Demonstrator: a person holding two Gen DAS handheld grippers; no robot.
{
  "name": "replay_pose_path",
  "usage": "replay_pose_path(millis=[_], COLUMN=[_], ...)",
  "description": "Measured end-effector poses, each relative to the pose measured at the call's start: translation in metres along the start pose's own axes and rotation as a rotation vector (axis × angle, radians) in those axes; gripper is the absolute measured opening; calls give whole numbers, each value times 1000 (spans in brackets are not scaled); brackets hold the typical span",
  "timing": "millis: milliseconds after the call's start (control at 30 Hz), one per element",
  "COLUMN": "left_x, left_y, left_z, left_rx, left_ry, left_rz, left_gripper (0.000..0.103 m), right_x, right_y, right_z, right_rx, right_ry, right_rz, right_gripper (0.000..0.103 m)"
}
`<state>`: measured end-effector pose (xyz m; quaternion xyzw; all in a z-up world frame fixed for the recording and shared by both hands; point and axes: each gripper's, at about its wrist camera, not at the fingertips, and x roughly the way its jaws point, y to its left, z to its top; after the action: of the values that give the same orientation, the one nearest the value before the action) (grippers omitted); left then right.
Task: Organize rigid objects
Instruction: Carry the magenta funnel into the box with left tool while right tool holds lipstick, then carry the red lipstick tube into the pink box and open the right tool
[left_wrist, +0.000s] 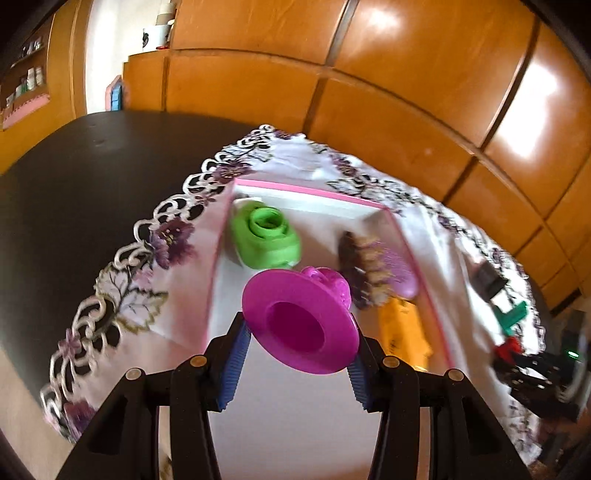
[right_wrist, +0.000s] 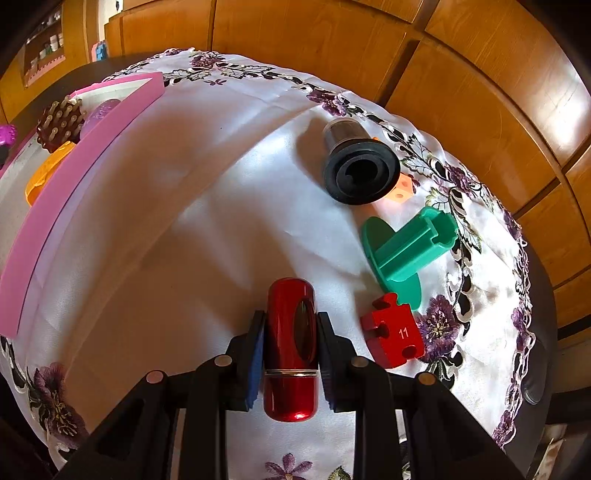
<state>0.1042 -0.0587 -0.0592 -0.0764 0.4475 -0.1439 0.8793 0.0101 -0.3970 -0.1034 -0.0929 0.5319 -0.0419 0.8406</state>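
My left gripper (left_wrist: 300, 334) is shut on a magenta spool (left_wrist: 301, 325) and holds it above the near part of the pink-rimmed white box (left_wrist: 306, 190). Inside the box lie a green spool (left_wrist: 264, 236), a brown hairbrush (left_wrist: 360, 269), a purple piece (left_wrist: 400, 273) and an orange piece (left_wrist: 404, 332). My right gripper (right_wrist: 291, 325) is shut on a red metal cylinder (right_wrist: 291, 347) just above the white cloth. To its right lie a red puzzle block marked 11 (right_wrist: 393, 332), a teal spool (right_wrist: 406, 247) and a black-capped strainer (right_wrist: 360, 166).
The box's pink wall (right_wrist: 70, 177) stands at the left in the right wrist view. A small orange cube (right_wrist: 402, 190) sits by the strainer. The embroidered cloth (right_wrist: 203, 184) covers a dark table (left_wrist: 92, 177). Wooden panels (left_wrist: 406, 92) stand behind.
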Motion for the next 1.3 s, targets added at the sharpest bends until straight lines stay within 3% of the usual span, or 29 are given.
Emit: replay_pose_path(millis=[233, 300, 400, 533, 600, 767, 1300], left_x=[32, 35, 35, 22, 11, -16, -48], left_y=[7, 8, 7, 6, 4, 0, -35], left_z=[20, 23, 25, 21, 17, 6, -32], left_rx=[33, 30, 31, 24, 28, 30, 128], left_ry=[4, 1, -3, -32, -57, -126, -150], left_rz=[78, 74, 80, 74, 90, 128, 113], left_gripper=[50, 58, 60, 63, 69, 71, 72], right_x=[0, 1, 1, 0, 0, -1, -1], right_y=[-1, -2, -1, -1, 0, 1, 2], right_z=[0, 0, 0, 0, 1, 0, 1], right_rx=[6, 5, 2, -1, -4, -14, -22], right_ry=[1, 1, -1, -1, -2, -4, -6], right_rz=[5, 6, 3, 2, -2, -12, -25], right_gripper=[25, 25, 25, 25, 25, 25, 25])
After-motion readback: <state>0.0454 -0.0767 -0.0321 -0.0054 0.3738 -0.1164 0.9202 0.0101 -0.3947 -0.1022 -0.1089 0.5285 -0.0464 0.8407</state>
